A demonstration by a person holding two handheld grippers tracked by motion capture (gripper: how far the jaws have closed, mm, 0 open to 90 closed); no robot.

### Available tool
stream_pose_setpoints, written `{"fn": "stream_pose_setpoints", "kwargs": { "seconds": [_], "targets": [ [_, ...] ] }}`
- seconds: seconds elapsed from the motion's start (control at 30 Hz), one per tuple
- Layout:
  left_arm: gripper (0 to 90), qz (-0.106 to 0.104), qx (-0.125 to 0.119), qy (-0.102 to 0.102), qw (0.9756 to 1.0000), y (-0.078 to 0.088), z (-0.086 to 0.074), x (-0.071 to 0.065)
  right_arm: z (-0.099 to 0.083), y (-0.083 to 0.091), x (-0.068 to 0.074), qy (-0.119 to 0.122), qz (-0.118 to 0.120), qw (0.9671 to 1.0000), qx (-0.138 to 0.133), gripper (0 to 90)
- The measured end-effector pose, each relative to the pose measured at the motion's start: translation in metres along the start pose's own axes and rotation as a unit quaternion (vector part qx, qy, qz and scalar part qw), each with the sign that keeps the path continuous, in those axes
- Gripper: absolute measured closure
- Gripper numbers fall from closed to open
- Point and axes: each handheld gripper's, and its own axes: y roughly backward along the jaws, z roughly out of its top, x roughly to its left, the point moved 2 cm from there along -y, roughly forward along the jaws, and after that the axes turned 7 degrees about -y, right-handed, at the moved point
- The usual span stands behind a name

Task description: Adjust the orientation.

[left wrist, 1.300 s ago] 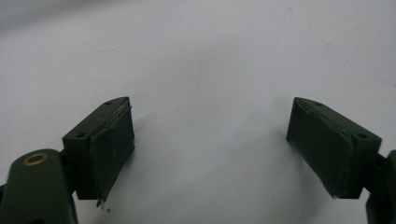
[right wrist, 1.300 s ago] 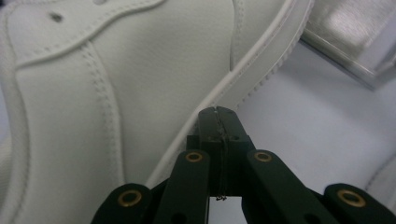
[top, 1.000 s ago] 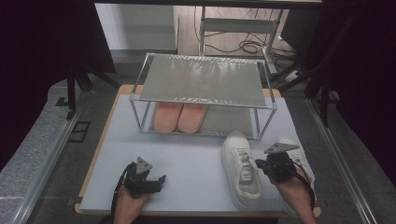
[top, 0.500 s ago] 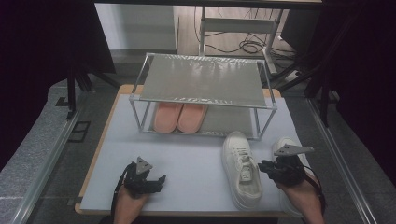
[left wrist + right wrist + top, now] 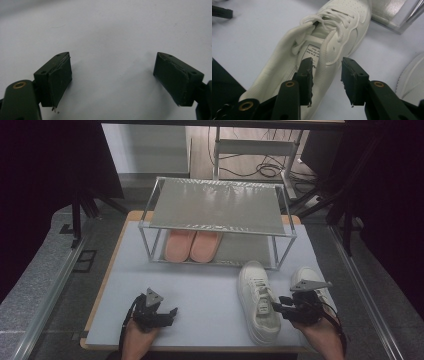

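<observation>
Right hand-held gripper [image 5: 327, 75] has just been opening its jaws, which now stand partly apart with the side wall of a white sneaker [image 5: 258, 301] between them: one jaw is down inside the shoe's opening, the other outside it, and the pads do not press on the wall. That sneaker lies near the front right of the bench [image 5: 200, 295], toe toward the far edge and heel toward the person. A second white sneaker [image 5: 311, 279] sits just beside it on its right, partly hidden behind the gripper and the right hand [image 5: 320, 335]. Behind both, at the far side of the bench, stands a metal rack [image 5: 215, 205] with a flat top shelf, and a pair of pink slippers [image 5: 193, 245] lies side by side under it, toward its left end. Near the front left corner the left hand-held gripper [image 5: 112, 72] rests low over the bare bench, jaws wide apart and holding nothing.
</observation>
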Motion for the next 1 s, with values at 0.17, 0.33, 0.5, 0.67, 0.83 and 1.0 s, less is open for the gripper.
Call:
{"fn": "stream_pose_setpoints", "kwargs": {
  "seconds": [0.17, 0.33, 0.5, 0.67, 0.83, 1.0],
  "targets": [
    [15.4, 0.000, 0.000, 0.000, 1.0000, 0.000, 0.000, 0.000, 0.000, -0.008, -0.001, -0.005, -0.001, 0.9999, 0.010, 58.8],
    [15.4, 0.000, 0.000, 0.000, 1.0000, 0.000, 0.000, 0.000, 0.000, -0.012, 0.000, -0.006, 0.000, 0.9998, 0.018, 58.3],
    [15.4, 0.000, 0.000, 0.000, 1.0000, 0.000, 0.000, 0.000, -0.001, -0.006, 0.000, -0.005, 0.002, 0.9999, 0.012, 61.4],
    [15.4, 0.000, 0.000, 0.000, 1.0000, 0.000, 0.000, 0.000, 0.001, 0.012, -0.006, -0.015, 0.000, 0.9998, -0.014, 76.7],
    [15.4, 0.000, 0.000, 0.000, 1.0000, 0.000, 0.000, 0.000, 0.005, 0.005, -0.013, -0.022, -0.025, 0.9994, 0.008, 90.0],
    [15.4, 0.001, -0.002, 0.002, 1.0000, 0.000, 0.000, 0.000, 0.013, -0.023, -0.017, -0.027, -0.046, 0.9976, 0.044, 90.0]
  ]
}}
